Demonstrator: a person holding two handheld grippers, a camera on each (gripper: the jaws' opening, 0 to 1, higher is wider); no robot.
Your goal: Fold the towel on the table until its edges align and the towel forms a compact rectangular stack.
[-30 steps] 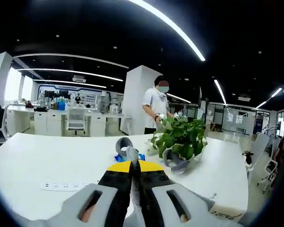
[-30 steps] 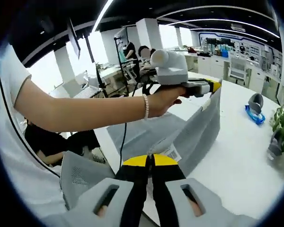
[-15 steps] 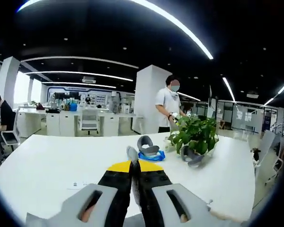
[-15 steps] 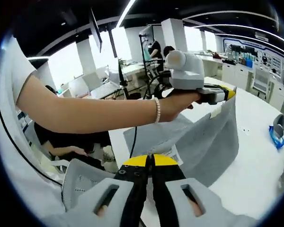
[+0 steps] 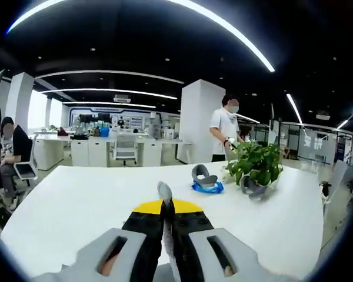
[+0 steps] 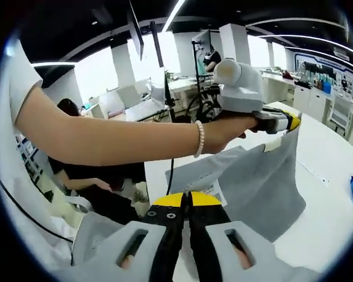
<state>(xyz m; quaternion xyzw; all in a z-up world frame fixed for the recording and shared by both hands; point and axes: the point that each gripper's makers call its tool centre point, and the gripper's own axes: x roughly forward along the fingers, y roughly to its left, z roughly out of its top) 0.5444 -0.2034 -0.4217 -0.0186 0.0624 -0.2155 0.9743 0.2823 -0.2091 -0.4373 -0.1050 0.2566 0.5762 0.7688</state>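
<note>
Left gripper clenched on grey towel corner, raised over white table; headset and potted plant at far side. In right gripper view — towel hangs as sheet above table, w/ right gripper clamped on lower edge by label, left gripper pinching top corner.

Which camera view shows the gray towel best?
The right gripper view: the towel hangs there as a broad sheet, pinched at one corner by the left tongs and at another by the right tongs. The left gripper view gives just a sliver between its tongs.
</note>
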